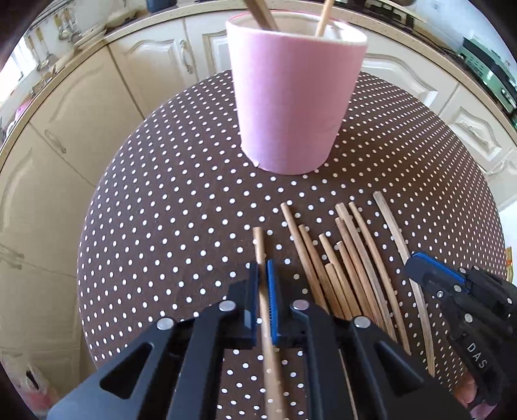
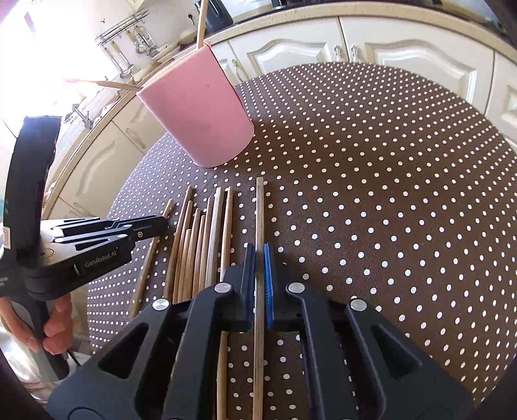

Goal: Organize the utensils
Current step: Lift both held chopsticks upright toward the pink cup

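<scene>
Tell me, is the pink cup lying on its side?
No, the pink cup stands upright on the dotted tablecloth, with two wooden sticks poking out of its top.

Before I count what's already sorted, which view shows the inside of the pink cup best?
The left wrist view: the pink cup stands upright ahead with its rim open to the camera and two sticks poking out. The right wrist view shows the cup only from the side; its inside is hidden.
</scene>
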Demonstrator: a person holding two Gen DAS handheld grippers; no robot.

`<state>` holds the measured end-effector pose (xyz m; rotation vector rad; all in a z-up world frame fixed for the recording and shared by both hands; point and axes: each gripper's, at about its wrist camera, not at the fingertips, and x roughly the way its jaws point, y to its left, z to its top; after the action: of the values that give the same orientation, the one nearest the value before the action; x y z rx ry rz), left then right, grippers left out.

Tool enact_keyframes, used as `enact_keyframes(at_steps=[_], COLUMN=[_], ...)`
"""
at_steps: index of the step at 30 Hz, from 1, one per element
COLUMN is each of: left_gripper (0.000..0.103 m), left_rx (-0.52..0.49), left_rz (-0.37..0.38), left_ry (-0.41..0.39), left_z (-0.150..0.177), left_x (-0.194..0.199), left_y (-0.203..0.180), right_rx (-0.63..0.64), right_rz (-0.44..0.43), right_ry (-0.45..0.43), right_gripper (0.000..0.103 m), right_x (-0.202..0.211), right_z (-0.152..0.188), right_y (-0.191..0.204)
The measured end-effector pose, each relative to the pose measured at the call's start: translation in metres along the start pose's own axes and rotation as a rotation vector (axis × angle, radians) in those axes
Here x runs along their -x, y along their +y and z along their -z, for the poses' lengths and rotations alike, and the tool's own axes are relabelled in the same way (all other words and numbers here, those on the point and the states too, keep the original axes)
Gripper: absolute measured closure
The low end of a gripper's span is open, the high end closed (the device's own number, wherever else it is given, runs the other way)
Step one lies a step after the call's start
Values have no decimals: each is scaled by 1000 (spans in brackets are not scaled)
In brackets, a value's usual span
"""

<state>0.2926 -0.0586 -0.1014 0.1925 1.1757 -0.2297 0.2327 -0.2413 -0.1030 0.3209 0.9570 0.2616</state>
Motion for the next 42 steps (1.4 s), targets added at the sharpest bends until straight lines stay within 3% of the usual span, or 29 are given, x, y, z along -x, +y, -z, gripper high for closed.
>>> enact_keyframes(at_steps=[2,4,9,15,18,23,29,42], left_gripper=[97,97,97,97,97,97,97,97], left_rx=[-10,-11,31,79,102,137,173,206], left_rz=[-21,-48,-27,-26,-20,-14,-28,-39], left_ry=[-41,-85,-145,-212,-258,-382,-498,-660], left_z=[2,9,22,30,31,34,30,9], left_x=[1,1,9,22,36,67,99,144], left_y=[0,0,6,21,25,26,21,14], right_rx=[21,-17,-49,-75,-95,-102,-73,-44], right_rz=[3,-48,-57,-47,5,3,10,-26], right_ry=[-8,-22,-80,-253,-336,-439,-528,-731], right_gripper=[97,97,97,97,97,97,97,98], right_x=[0,1,6,38,53,73,94,132], right_z=[6,12,21,22,24,22,17,0], right_y=[5,4,0,-5,-7,-8,-2,18])
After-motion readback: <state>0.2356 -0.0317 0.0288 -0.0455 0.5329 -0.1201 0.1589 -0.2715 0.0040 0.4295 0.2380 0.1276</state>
